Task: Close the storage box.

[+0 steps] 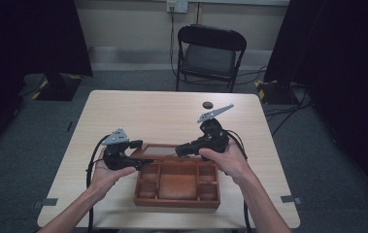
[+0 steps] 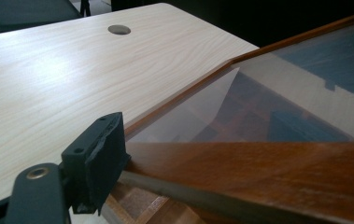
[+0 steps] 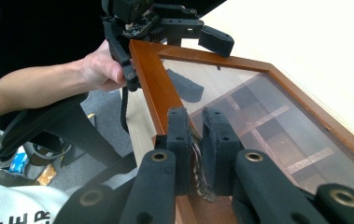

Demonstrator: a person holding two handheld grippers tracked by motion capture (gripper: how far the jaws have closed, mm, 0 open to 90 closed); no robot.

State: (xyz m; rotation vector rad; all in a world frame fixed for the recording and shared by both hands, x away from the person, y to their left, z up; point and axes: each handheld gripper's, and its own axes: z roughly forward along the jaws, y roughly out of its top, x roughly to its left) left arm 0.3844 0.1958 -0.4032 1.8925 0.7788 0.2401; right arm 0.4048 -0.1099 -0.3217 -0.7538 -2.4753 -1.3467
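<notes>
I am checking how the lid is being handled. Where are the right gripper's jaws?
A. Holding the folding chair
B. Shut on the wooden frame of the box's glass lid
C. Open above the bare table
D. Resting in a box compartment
B: in the right gripper view the right gripper has its jaws pinched on the wooden frame of the glass lid, raised over the compartmented box.

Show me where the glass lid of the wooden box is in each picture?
High view: the glass lid sits low in the middle, at the far edge of the box.
Left gripper view: it covers the right half, with its wooden frame across the bottom.
Right gripper view: it runs from top middle to bottom right.
Shared landmark: the pale wooden table beyond the lid.
</notes>
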